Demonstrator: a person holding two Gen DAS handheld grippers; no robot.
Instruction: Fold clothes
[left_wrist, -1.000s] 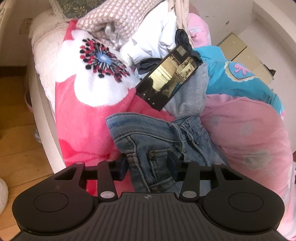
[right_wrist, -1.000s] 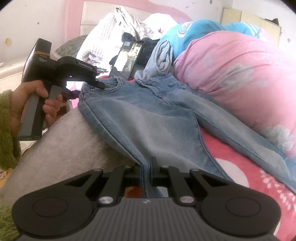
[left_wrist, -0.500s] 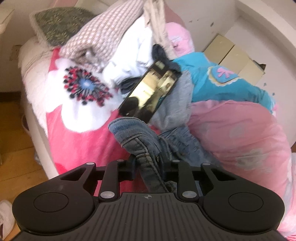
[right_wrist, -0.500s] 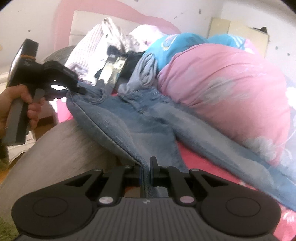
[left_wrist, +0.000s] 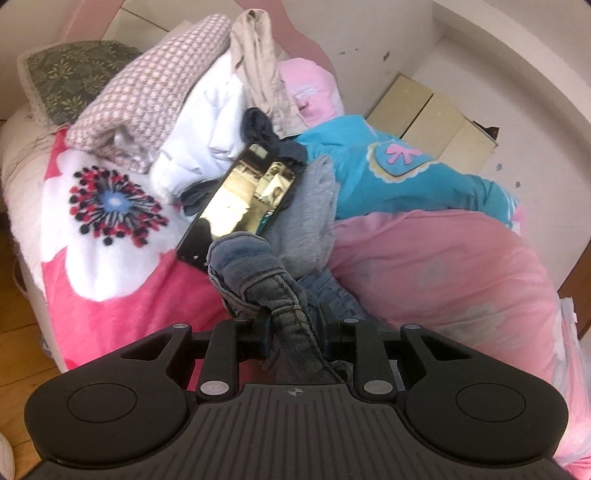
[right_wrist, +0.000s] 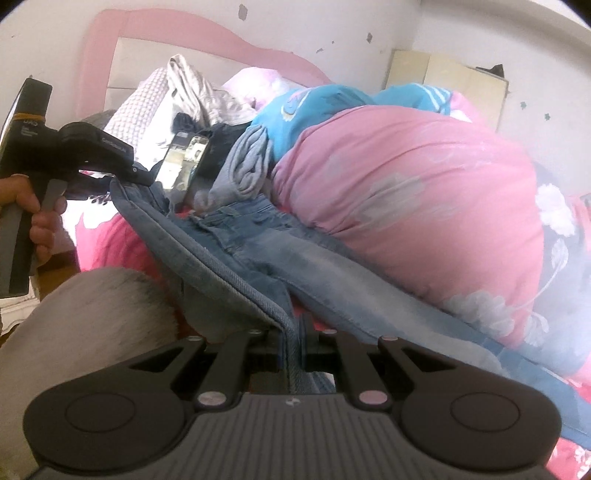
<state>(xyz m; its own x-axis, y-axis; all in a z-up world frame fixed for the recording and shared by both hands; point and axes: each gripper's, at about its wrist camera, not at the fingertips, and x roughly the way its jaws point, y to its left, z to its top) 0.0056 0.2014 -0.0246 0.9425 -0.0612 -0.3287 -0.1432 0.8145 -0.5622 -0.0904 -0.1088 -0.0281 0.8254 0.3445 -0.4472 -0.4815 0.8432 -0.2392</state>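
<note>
A pair of blue jeans (right_wrist: 266, 254) lies on the bed, with its near edge lifted off the pink blanket. My left gripper (left_wrist: 293, 325) is shut on a bunched fold at the waistband (left_wrist: 255, 273). From the right wrist view that same left gripper (right_wrist: 138, 177) shows at the left, held in a hand (right_wrist: 35, 218) and pinching the waist corner. My right gripper (right_wrist: 293, 339) is shut on the denim edge lower down the leg. The cloth stretches taut between the two grips. The far leg runs off to the right under the pink duvet.
A phone (left_wrist: 240, 206) leans on a grey garment (left_wrist: 314, 221) just behind the waistband. Piled clothes (left_wrist: 177, 122) fill the head of the bed. A bulky pink duvet (right_wrist: 424, 206) and a blue quilt (left_wrist: 399, 177) crowd the right. The wooden floor (left_wrist: 18, 332) lies left.
The left gripper closed on the waistband and rose, bunching the denim. Both grippers lifted, and the jeans edge came up off the blanket.
</note>
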